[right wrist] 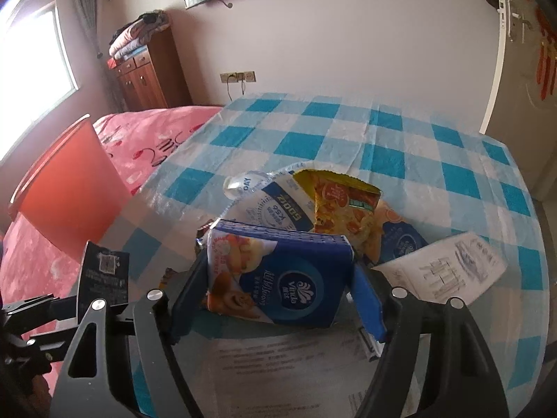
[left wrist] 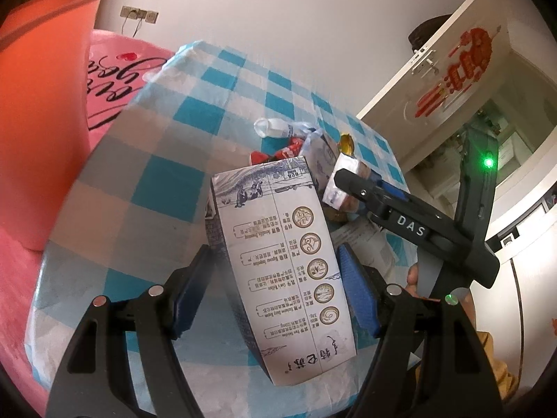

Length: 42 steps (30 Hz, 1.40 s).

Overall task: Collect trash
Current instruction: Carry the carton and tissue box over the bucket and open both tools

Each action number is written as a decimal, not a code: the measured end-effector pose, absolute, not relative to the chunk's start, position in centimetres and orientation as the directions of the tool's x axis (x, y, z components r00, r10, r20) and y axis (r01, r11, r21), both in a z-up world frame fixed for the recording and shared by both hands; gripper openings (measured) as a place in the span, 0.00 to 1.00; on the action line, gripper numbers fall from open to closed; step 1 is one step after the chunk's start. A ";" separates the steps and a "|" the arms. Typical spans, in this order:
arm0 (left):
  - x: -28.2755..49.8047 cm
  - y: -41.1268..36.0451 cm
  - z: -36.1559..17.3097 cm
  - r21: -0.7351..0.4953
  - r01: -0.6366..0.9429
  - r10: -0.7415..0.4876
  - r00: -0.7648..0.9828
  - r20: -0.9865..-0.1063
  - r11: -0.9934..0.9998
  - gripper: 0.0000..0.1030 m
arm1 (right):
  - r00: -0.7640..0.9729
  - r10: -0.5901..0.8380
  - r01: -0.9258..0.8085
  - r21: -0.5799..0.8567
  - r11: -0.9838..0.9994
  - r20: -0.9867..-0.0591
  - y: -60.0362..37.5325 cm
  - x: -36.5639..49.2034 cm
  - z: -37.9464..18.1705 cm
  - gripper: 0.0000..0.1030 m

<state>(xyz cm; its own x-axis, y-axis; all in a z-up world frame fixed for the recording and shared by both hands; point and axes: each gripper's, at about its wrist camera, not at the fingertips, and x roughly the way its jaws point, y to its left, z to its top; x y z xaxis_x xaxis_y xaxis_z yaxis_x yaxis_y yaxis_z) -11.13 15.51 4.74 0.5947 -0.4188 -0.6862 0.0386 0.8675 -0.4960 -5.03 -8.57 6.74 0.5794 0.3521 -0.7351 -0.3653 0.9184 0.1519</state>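
Note:
My left gripper [left wrist: 273,261] is shut on a white milk carton [left wrist: 278,244] with blue print, held upright above the checked table [left wrist: 167,181]. In the right wrist view the same carton [right wrist: 104,275] shows dark at the lower left. My right gripper [right wrist: 278,271] has its blue pads against both sides of a blue tissue pack [right wrist: 289,278] at the near end of the trash pile. The left wrist view shows one right finger lying over that pack [left wrist: 343,184]. An orange bin [left wrist: 45,104] stands left of the table [right wrist: 435,146].
Behind the pack lie a yellow snack bag [right wrist: 341,202], a white and blue bag [right wrist: 271,205] and a clear bottle [left wrist: 271,127]. Printed paper sheets [right wrist: 442,271] lie at the right. A pink bed [right wrist: 149,129] is behind the bin [right wrist: 66,191]; a white door [left wrist: 435,80] stands right.

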 end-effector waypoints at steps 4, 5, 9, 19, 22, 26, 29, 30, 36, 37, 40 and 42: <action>-11.6 15.9 5.6 -0.494 0.064 -0.422 0.620 -0.661 0.867 0.71 | 0.587 0.377 -0.361 0.185 0.914 -0.717 -8.6 -5.4 7.9 0.72; -11.7 16.0 5.8 -0.492 0.070 -0.422 0.627 -0.655 0.868 0.71 | 0.586 0.387 -0.361 0.198 0.911 -0.712 -8.7 -5.4 8.2 0.72; -12.0 16.4 7.1 -0.486 0.091 -0.419 0.656 -0.628 0.869 0.71 | 0.585 0.424 -0.367 0.240 0.899 -0.691 -8.4 -5.6 9.9 0.72; -13.0 20.8 11.7 -0.471 0.073 -0.348 0.773 -0.530 0.879 0.71 | 0.539 0.580 -0.467 0.356 0.809 -0.611 -3.7 -5.3 15.9 0.72; -13.6 23.1 13.4 -0.451 0.035 -0.286 0.816 -0.503 0.892 0.71 | 0.509 0.633 -0.516 0.382 0.767 -0.583 -1.2 -5.1 17.7 0.72; -14.2 26.2 15.2 -0.418 -0.026 -0.196 0.856 -0.478 0.908 0.71 | 0.460 0.693 -0.590 0.392 0.706 -0.555 3.1 -4.9 19.9 0.72; -14.5 28.4 16.6 -0.391 -0.069 -0.130 0.879 -0.460 0.918 0.71 | 0.420 0.727 -0.640 0.390 0.662 -0.544 6.7 -4.7 21.2 0.72; -14.5 29.1 16.8 -0.384 -0.084 -0.109 0.883 -0.456 0.920 0.71 | 0.410 0.734 -0.654 0.387 0.650 -0.541 7.8 -4.7 21.5 0.72; -14.4 33.7 17.4 -0.366 -0.189 0.006 0.894 -0.448 0.911 0.71 | 0.353 0.767 -0.734 0.350 0.582 -0.535 14.1 -5.1 22.7 0.72; -14.4 34.2 17.5 -0.367 -0.202 0.017 0.893 -0.449 0.908 0.71 | 0.344 0.769 -0.741 0.347 0.574 -0.538 15.1 -5.0 22.6 0.72; -14.0 35.3 17.3 -0.360 -0.238 0.052 0.888 -0.456 0.902 0.71 | 0.318 0.772 -0.751 0.351 0.560 -0.551 17.2 -4.6 21.8 0.72; -13.8 36.0 16.8 -0.356 -0.263 0.074 0.882 -0.466 0.897 0.70 | 0.312 0.769 -0.753 0.349 0.558 -0.558 18.0 -4.3 21.3 0.72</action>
<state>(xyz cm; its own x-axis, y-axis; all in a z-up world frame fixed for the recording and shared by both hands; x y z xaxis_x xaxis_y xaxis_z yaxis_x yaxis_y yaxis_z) -13.77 36.01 16.80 0.8819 0.0735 -0.4656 -0.2625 0.8970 -0.3556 -4.32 18.01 21.27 0.3115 0.7689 -0.5584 -0.7526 0.5584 0.3490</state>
